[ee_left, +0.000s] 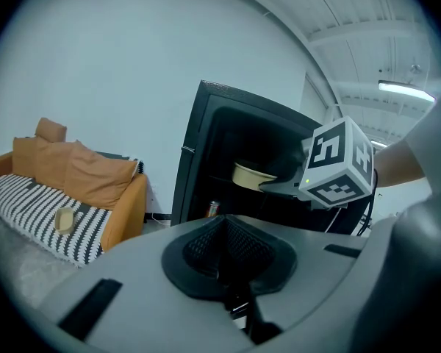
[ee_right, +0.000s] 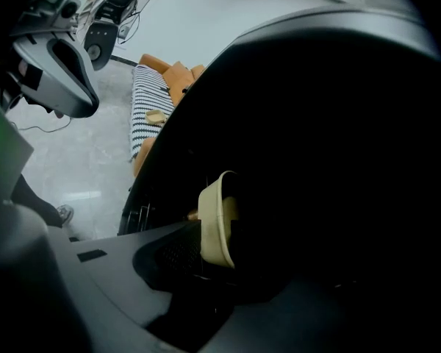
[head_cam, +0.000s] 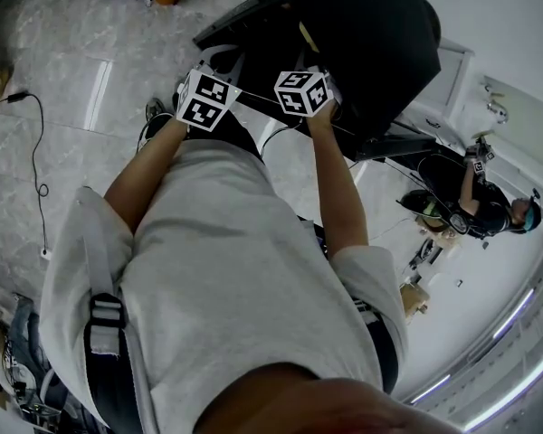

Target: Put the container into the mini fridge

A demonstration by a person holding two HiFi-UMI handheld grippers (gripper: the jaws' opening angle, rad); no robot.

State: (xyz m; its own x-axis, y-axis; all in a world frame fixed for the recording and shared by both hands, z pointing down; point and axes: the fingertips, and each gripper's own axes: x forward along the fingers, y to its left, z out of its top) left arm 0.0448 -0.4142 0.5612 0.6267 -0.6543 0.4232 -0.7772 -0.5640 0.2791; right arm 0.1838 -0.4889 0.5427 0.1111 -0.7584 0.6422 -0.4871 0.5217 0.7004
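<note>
Between jaws of the right hand-held gripper (ee_right: 228,274) sits the container (ee_right: 214,219).

The left gripper (ee_left: 224,230) has its jaws together with nothing between them. Beyond it stands the open black fridge (ee_left: 195,160), with a cream container (ee_left: 248,175) on the shelf. The right gripper (ee_left: 275,185) reaches in at the container. An orange sofa (ee_left: 73,171) stands at left.

I saw a plain white wall (ee_left: 132,57) far off, an orange sofa (ee_left: 73,171) at left, a grey marbled floor (head_cam: 63,107), and a ceiling strip light (ee_left: 406,88) lit.
</note>
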